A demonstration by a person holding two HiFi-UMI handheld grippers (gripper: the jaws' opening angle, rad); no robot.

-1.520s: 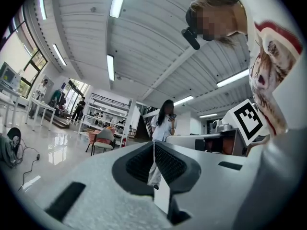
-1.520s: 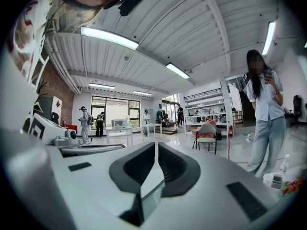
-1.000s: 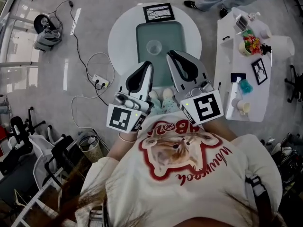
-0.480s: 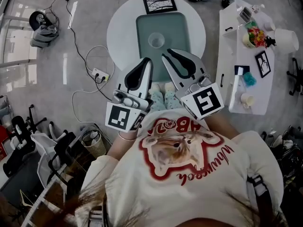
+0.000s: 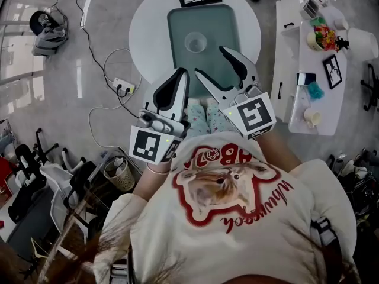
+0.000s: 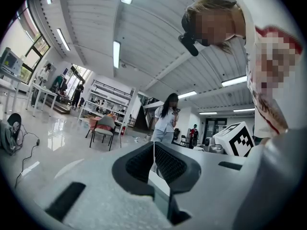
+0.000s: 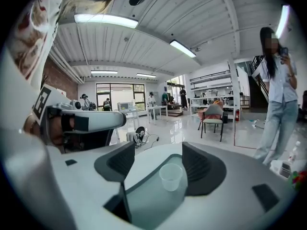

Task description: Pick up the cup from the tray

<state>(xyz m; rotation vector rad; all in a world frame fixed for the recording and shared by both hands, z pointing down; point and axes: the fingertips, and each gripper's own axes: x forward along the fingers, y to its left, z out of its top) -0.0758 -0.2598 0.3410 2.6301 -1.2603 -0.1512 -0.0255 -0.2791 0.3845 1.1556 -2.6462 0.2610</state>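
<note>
Right gripper (image 7: 158, 152) just opened, empty; cup (image 7: 171, 175) upright on tray (image 7: 146, 200)

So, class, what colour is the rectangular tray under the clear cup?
Rectangular tray: muted grey-green, clearest in the head view.

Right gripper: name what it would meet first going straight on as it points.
Probably the clear cup standing on the tray: it sits centred ahead of the right gripper, whose jaws have just been opening, nothing between them yet. Depth is uncertain.

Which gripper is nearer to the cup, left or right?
Right. The right gripper, jaws just opened, nothing between them, is close before the cup; the left gripper, shut, is farther back.
</note>
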